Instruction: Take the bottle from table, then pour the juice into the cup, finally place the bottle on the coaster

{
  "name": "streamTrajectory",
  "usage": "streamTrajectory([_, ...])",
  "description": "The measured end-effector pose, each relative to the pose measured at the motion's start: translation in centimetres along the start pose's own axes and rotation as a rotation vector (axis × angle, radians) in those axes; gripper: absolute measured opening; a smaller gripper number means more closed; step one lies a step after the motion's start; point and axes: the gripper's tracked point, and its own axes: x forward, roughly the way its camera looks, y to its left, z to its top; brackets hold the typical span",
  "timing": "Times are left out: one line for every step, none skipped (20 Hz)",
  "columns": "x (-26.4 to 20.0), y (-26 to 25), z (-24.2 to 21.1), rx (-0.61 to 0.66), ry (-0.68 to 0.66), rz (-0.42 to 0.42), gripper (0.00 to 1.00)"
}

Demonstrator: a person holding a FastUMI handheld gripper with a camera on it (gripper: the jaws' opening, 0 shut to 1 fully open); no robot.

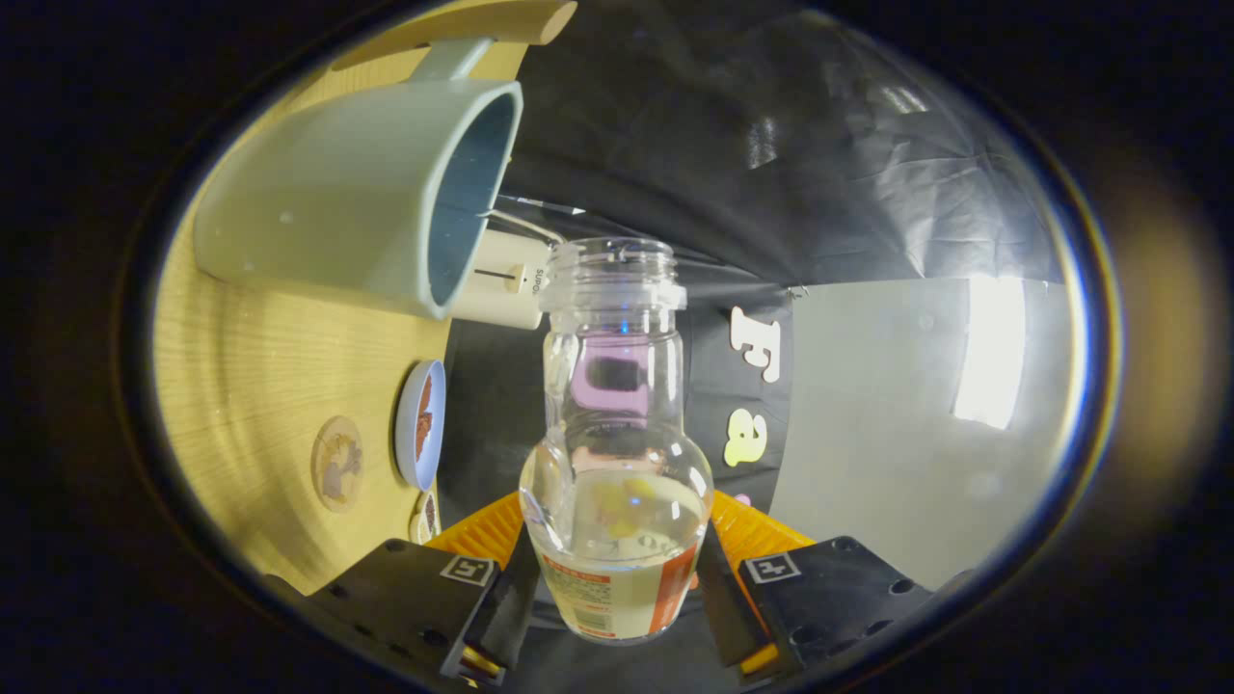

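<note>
Nearest the camera, the gripper (617, 598) has both fingers pressed against the lower body of a clear, uncapped plastic bottle with an orange-and-white label (617, 453), one on each side, so it is clamped on the bottle. The bottle stands out straight ahead between the fingers, its open threaded mouth pointing away from the camera. The whole view is rolled sideways: the wooden table runs up the left side, so the bottle looks to be lying roughly level rather than upright. A pool of pale yellowish juice (617, 540) sits in the bulbous part near the fingers and has not reached the neck.

Beyond the fingers and to their left, a pale grey-green mug with a dark blue inside (357, 207) stands on the light wooden table (251, 366); its open rim faces toward the bottle's mouth, which is near it but not over it. Closer on the left lie a small blue-rimmed dish holding something brown (421, 424) and a round, flat wooden coaster with a printed pattern (337, 463), bare.

As I judge it, the pick-up is done and the pour is underway at the tilting stage, with no stream visible. Pouring into the mug and setting the bottle on the coaster remain.
</note>
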Motion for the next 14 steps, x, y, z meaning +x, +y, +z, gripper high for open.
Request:
streamTrajectory([0.0,-0.1,0.0,-0.005,-0.002,-0.004,0.78])
streamTrajectory([0.1,-0.1,0.1,-0.006,-0.003,-0.005,0.78])
streamTrajectory([0.2,-0.1,0.0,-0.005,-0.003,-0.004,0.78])
streamTrajectory([0.1,0.0,0.0,-0.006,-0.003,-0.004,0.78])
streamTrajectory([0.4,-0.2,0.0,-0.008,-0.004,-0.005,0.78])
streamTrajectory([0.4,-0.2,0.1,-0.011,-0.006,-0.006,0.78])
streamTrajectory([0.5,-0.3,0.1,-0.015,-0.007,-0.008,0.78])
streamTrajectory([0.4,-0.3,0.0,-0.017,-0.009,-0.009,0.78])
streamTrajectory([0.5,-0.5,0.1,-0.019,-0.010,-0.011,0.78])
streamTrajectory([0.5,-0.7,0.3,-0.020,-0.013,-0.013,0.78])
streamTrajectory([0.5,-0.9,0.5,-0.023,-0.016,-0.014,0.78])
streamTrajectory([0.5,-1.0,0.6,-0.027,-0.018,-0.017,0.78])
streamTrajectory([0.5,-1.0,0.7,-0.029,-0.021,-0.019,0.78])
streamTrajectory([0.6,-1.0,0.7,-0.031,-0.022,-0.020,0.78])
